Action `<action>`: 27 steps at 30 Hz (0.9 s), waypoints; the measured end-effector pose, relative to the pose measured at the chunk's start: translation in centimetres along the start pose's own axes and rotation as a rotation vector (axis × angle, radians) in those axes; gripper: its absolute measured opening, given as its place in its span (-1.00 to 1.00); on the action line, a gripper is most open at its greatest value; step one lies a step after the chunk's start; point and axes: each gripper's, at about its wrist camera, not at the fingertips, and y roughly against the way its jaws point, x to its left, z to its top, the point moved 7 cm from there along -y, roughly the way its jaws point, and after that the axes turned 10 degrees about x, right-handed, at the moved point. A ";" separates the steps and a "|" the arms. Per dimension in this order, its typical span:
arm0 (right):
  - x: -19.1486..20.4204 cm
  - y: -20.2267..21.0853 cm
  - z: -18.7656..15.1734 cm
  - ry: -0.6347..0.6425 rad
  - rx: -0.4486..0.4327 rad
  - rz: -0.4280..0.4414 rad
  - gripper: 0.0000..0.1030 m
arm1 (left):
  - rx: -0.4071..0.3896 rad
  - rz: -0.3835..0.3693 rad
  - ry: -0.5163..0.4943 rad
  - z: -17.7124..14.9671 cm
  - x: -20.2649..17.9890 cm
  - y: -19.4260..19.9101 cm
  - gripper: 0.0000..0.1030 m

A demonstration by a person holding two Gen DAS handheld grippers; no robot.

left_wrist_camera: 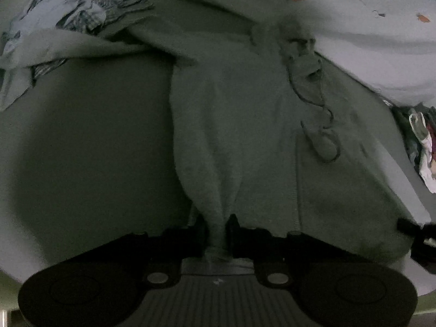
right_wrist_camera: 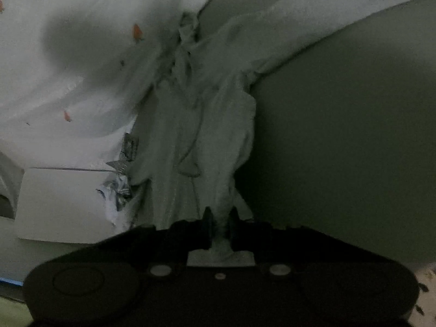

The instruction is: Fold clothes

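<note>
— While your left gripper (left_wrist_camera: 217, 234) pinches a bunched fold of the grey-green garment (left_wrist_camera: 245, 125), what's your right doing?

— Your right gripper (right_wrist_camera: 220, 224) pinches the same garment (right_wrist_camera: 196, 125), which stretches away over the pale bedsheet (right_wrist_camera: 68, 76).

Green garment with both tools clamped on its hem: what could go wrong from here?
1. Each tool, left and right, pinches only a narrow bunch of the green garment, so the fabric might slip out.
2. The drawstring lies loose on top and could get trapped in a fold.
3. The clothes pile lies close and might get dragged.
</note>
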 end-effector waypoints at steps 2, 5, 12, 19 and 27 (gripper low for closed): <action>-1.2 -0.6 -0.4 0.014 0.013 -0.147 -0.75 | 0.051 -0.002 0.038 -0.4 0.8 -1.2 -0.50; -1.8 -1.3 -0.4 0.010 0.003 -0.282 -0.54 | 0.072 -0.024 0.052 -0.2 1.6 -1.8 -0.27; 6.3 -2.7 1.0 0.434 -0.239 -0.525 0.74 | -0.092 0.063 0.089 3.5 6.0 2.1 0.73; 11.0 -11.6 2.1 0.479 -0.338 -0.518 1.00 | -0.114 0.130 0.112 8.3 13.9 3.0 0.78; 9.8 -18.1 0.6 0.469 -0.427 -0.589 1.00 | -0.272 0.104 0.213 13.2 21.6 5.7 0.98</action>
